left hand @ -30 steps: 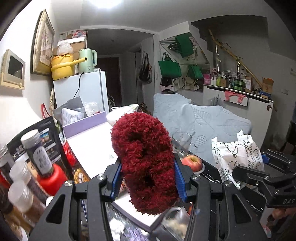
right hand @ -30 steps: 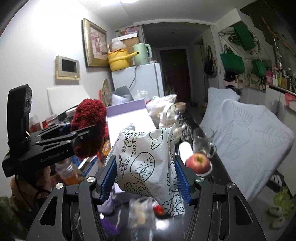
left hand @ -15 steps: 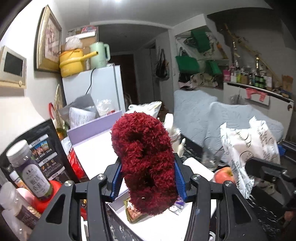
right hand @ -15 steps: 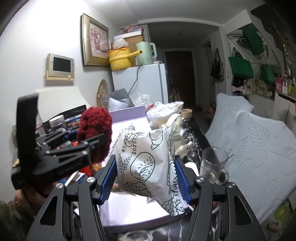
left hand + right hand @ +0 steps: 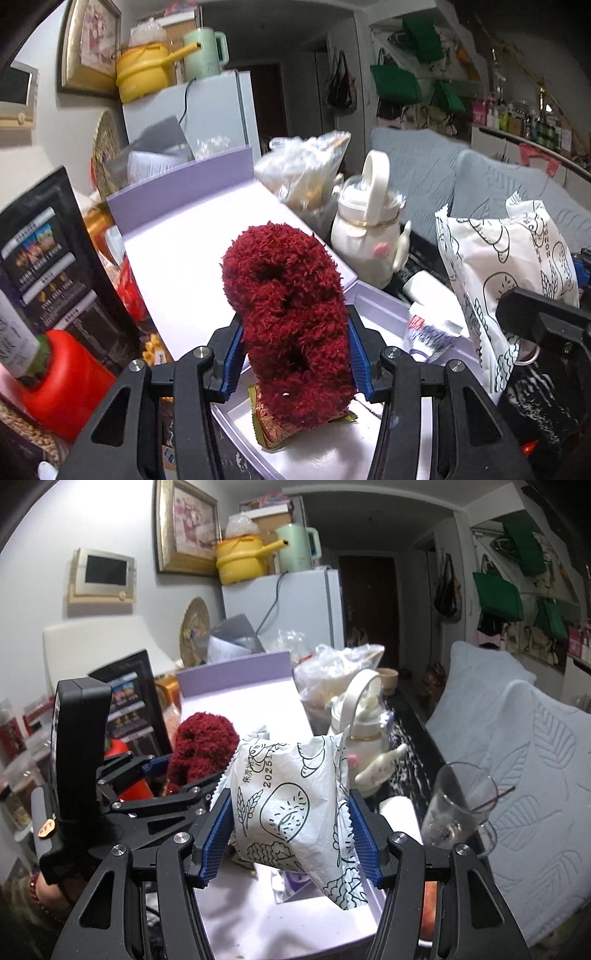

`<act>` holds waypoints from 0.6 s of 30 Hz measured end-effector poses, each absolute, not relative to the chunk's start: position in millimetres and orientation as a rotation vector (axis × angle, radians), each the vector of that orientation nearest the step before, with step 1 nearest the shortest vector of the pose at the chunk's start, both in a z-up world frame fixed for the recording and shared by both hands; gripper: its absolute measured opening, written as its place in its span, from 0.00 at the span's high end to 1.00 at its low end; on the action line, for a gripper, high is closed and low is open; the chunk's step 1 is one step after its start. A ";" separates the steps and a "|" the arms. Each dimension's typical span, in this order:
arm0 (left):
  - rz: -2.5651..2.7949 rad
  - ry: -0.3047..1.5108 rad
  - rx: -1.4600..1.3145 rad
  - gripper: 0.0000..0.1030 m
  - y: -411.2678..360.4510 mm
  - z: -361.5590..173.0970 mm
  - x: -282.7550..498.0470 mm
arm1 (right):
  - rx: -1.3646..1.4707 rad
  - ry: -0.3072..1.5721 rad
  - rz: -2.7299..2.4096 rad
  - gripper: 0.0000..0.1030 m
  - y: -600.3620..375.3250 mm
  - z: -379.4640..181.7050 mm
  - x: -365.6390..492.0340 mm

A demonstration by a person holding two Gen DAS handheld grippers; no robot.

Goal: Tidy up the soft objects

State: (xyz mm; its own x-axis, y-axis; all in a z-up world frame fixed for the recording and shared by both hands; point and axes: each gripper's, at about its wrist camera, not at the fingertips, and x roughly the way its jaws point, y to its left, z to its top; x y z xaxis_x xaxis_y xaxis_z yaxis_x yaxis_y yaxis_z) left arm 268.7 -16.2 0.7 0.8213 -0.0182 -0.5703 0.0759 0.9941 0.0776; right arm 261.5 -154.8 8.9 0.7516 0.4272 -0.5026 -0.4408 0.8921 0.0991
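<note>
Only right wrist view shows drinking glass [image 5: 456, 805]; red jar [image 5: 61, 384] left's.

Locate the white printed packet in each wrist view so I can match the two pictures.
Left wrist view: the white printed packet sits at the right edge, held up by the right gripper, which is mostly out of frame.
Right wrist view: the packet fills the lower centre, clamped between blue fingers.
Shared landmark: the white teapot, just behind and beside the packet in both.

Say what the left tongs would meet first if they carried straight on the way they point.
Probably the white floor of the open lavender box: the left tongs, shut on the red fluffy item, aim down into it. Depth is uncertain.
</note>
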 end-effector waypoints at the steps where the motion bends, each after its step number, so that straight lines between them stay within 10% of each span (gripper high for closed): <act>1: -0.048 0.618 0.099 0.53 -15.8 -3.2 272.0 | -0.030 0.551 0.472 0.42 -153.6 6.0 265.4; 18: -0.057 0.822 0.121 0.53 -17.0 -57.7 316.0 | -0.086 0.675 0.432 0.42 -139.7 -35.6 309.5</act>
State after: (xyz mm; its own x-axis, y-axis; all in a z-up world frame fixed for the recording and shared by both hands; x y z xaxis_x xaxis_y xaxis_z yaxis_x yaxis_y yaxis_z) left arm 316.0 -17.0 -57.7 0.6794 -0.0037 -0.7337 0.0973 0.9916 0.0851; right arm 309.5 -139.7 -35.6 0.6956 0.3595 -0.6220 -0.4147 0.9079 0.0609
